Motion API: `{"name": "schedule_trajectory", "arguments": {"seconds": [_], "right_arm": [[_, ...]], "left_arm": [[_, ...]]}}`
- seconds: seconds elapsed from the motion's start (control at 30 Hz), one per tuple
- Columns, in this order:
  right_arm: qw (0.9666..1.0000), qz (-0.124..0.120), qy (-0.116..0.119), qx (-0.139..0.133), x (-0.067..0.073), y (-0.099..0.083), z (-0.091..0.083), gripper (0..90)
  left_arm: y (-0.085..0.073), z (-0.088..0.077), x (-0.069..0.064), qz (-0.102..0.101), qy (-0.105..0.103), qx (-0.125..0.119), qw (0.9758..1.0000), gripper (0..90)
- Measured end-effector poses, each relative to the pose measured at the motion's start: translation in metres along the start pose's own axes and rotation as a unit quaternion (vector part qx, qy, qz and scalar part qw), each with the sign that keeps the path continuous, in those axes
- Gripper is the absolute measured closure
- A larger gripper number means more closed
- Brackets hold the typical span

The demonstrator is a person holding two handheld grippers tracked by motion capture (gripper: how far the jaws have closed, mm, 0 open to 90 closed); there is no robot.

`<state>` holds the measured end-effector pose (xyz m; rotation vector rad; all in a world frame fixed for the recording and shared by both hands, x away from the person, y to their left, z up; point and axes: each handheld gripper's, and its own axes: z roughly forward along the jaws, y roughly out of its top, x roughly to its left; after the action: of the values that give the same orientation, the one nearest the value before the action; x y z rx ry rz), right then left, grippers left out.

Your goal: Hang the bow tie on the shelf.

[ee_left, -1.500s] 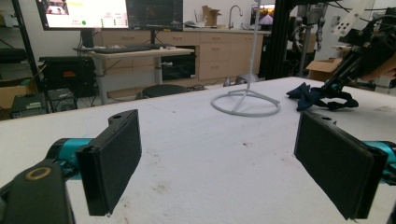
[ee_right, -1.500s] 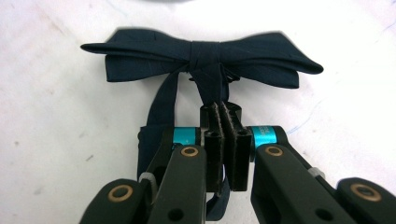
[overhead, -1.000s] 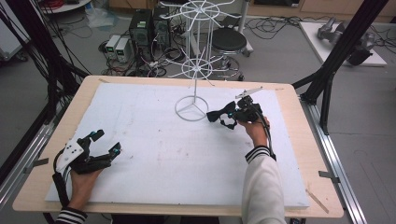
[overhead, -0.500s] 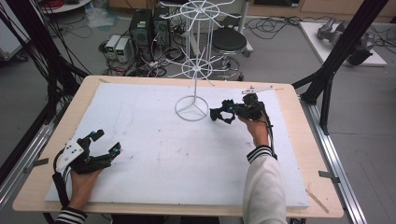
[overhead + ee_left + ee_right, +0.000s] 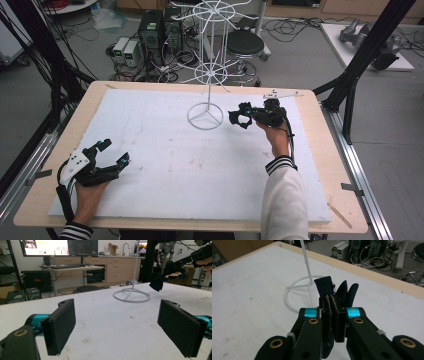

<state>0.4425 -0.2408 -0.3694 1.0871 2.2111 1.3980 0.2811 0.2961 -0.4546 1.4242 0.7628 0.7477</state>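
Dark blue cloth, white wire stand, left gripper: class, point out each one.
dark blue cloth (image 5: 324, 285), right gripper view, upper flap.
white wire stand (image 5: 205, 117), high view, ring base.
left gripper (image 5: 114, 152), high view, between its open jaws.

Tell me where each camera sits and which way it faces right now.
High view: above the person's side, looking forward and down on the white foam-topped table; both forearms, left gripper, right gripper.
Left gripper view: low over the table, looking across it between open jaws at the white wire rack stand.
Right gripper view: above its shut jaws, which clamp a dark blue cloth piece.
Shared: the stand's ring base and the cloth appear in all three.
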Motion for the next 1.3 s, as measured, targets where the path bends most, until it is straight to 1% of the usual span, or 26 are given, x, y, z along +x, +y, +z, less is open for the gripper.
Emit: {"name": "schedule_trajectory", "arguments": {"seconds": [0.03,0.13,0.27,0.3,0.33,0.4,0.5,0.53,0.57,0.63,0.73,0.83,0.93,1.07,1.2,1.23,1.27,1.3], "right_arm": [[0.9999,0.003,0.001,-0.011,0.0,0.001,-0.003,87.5],[0.9995,0.004,-0.001,-0.031,0.001,0.004,-0.008,87.5],[0.9981,0.006,0.001,-0.062,0.001,0.006,-0.015,87.5],[0.9981,0.006,0.001,-0.062,0.001,0.006,-0.015,87.5],[0.9974,0.011,0.005,-0.071,0.002,0.007,-0.017,87.6],[0.9968,0.012,0.005,-0.079,0.003,0.009,-0.02,87.6],[0.9947,0.021,0.007,-0.1,0.003,0.01,-0.024,87.6],[0.9947,0.021,0.007,-0.1,0.003,0.01,-0.024,87.6],[0.9935,0.019,0.005,-0.112,0.003,0.011,-0.026,87.6],[0.9925,0.019,0.006,-0.12,0.003,0.012,-0.028,87.6],[0.9915,0.02,0.007,-0.128,0.004,0.013,-0.031,87.6],[0.9895,0.015,0.004,-0.144,0.007,0.015,-0.036,87.6],[0.9877,0.016,0.006,-0.156,0.008,0.016,-0.038,87.6],[0.986,0.016,0.007,-0.166,0.01,0.018,-0.041,87.9],[0.9867,0.016,0.004,-0.162,0.011,0.021,-0.042,88.3],[0.9874,0.018,0.003,-0.157,0.012,0.021,-0.043,88.5],[0.9874,0.018,0.007,-0.157,0.011,0.021,-0.042,88.6],[0.9876,0.018,0.005,-0.156,0.011,0.021,-0.042,88.6]], "left_arm": [[0.0,0.0,0.0,0.0,0.0,0.0,1.0,15.3],[0.0,0.0,0.0,0.0,0.0,0.0,1.0,15.4],[0.0,0.0,0.0,0.001,0.0,0.0,1.0,15.3],[0.0,0.0,0.0,0.001,0.0,0.0,1.0,15.3],[0.0,0.0,0.0,0.001,0.0,0.0,1.0,15.4],[0.0,0.0,0.0,0.001,0.001,0.0,1.0,15.3],[0.0,0.0,0.0,0.001,0.001,0.0,1.0,15.4],[0.0,0.0,0.0,0.001,0.001,0.0,1.0,15.4],[0.0,0.0,0.0,0.001,0.001,0.0,1.0,15.3],[0.0,0.0,0.0,0.001,0.001,0.0,1.0,15.4],[0.0,0.0,0.0,0.002,0.001,0.001,1.0,15.4],[0.0,0.0,0.0,0.002,0.001,0.001,1.0,15.3],[0.0,0.0,0.0,0.002,0.001,0.0,1.0,15.3],[0.0,0.0,0.0,0.002,0.0,0.001,1.0,15.4],[0.0,0.0,0.0,0.002,0.001,0.0,1.0,15.4],[0.0,0.0,0.0,0.001,0.001,0.0,1.0,15.4],[0.0,0.0,0.0,0.002,0.001,0.001,1.0,15.3],[0.0,0.0,0.0,0.002,0.001,0.001,1.0,15.4]]}}
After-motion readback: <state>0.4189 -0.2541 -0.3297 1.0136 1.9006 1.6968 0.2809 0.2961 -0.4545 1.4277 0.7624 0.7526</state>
